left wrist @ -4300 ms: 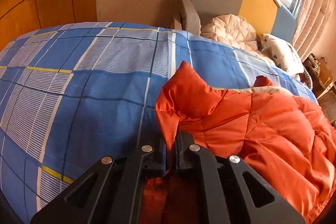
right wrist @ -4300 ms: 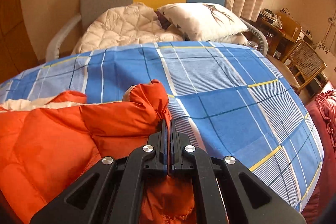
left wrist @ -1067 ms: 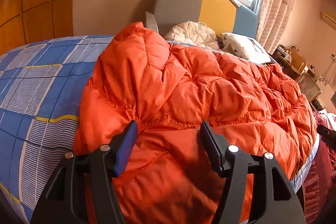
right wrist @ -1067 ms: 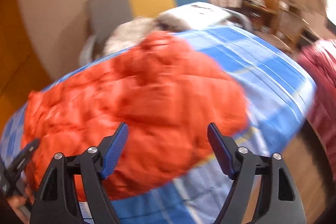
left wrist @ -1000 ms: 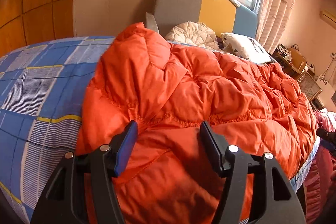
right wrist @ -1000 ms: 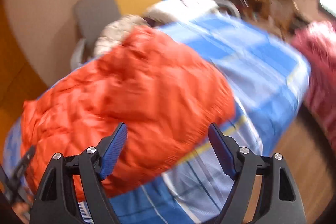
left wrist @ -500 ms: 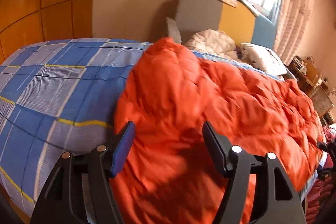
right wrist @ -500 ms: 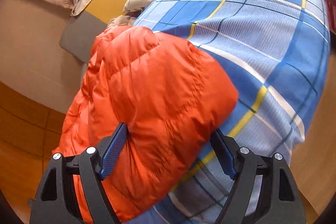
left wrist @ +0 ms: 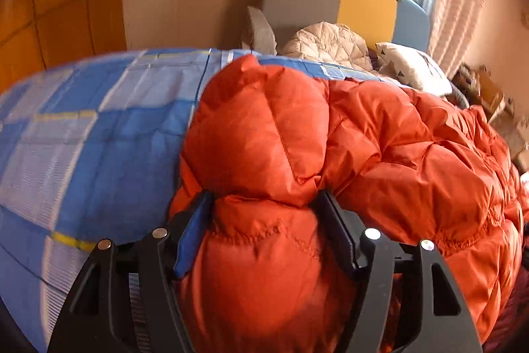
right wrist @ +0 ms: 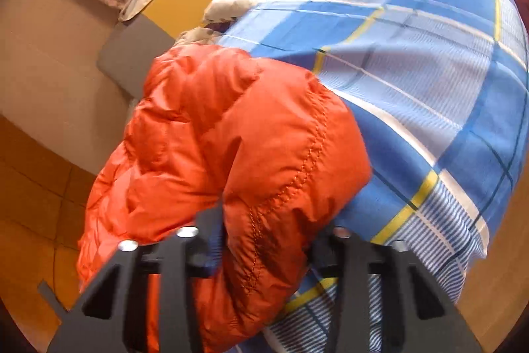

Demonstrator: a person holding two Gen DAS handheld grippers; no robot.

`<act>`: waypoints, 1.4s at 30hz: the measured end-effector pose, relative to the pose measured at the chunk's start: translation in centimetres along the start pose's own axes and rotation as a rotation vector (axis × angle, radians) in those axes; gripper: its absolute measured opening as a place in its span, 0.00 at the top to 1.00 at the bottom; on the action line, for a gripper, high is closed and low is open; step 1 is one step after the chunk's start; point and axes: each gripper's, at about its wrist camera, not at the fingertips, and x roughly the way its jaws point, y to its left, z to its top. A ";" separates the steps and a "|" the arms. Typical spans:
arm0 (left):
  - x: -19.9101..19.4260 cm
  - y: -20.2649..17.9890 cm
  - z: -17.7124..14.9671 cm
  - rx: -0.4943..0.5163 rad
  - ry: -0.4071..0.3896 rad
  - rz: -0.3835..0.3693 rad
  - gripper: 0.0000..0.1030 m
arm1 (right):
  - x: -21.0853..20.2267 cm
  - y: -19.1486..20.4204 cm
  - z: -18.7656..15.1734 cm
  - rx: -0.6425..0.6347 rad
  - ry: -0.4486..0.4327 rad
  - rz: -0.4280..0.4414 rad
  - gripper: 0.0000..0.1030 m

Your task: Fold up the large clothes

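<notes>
An orange puffy down jacket point(left wrist: 380, 148) lies across a bed with a blue checked cover point(left wrist: 99, 128). My left gripper point(left wrist: 264, 220) stands open with a thick bulge of the jacket's left end pushed between its fingers. In the right wrist view the jacket point(right wrist: 231, 128) ends in a rounded fold on the cover point(right wrist: 429, 71). My right gripper point(right wrist: 267, 230) stands open with that fold between its fingers. The jacket hides the fingertips of the right gripper.
A grey, yellow and blue headboard point(left wrist: 330, 2) stands at the far end with a cream quilted blanket point(left wrist: 327, 45) and a white pillow point(left wrist: 410, 68). An orange panelled wall point(left wrist: 49, 5) is on the left. Wooden furniture point(left wrist: 489, 91) stands at the right.
Both grippers had let go of the jacket and opened by a second ago. Since then both have pushed in so the jacket's ends bulge between the open fingers.
</notes>
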 end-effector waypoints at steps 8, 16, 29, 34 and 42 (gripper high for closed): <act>-0.2 -1.2 -0.4 -0.023 0.010 0.031 0.41 | -2.0 0.5 0.3 -0.057 -0.036 0.059 0.83; 0.8 -2.8 0.1 0.039 0.024 0.091 0.41 | -5.5 3.5 0.6 -0.188 -0.088 0.181 0.86; 0.3 -2.7 -0.7 0.024 0.004 0.072 0.41 | -8.5 15.1 -4.6 -0.562 -0.067 0.382 0.86; 0.4 -2.4 -0.8 0.011 -0.003 0.058 0.41 | -8.4 16.8 -6.1 -0.598 -0.028 0.409 0.86; 0.5 -1.9 -0.9 0.001 -0.010 0.038 0.41 | -8.1 20.2 -9.7 -0.707 0.037 0.467 0.86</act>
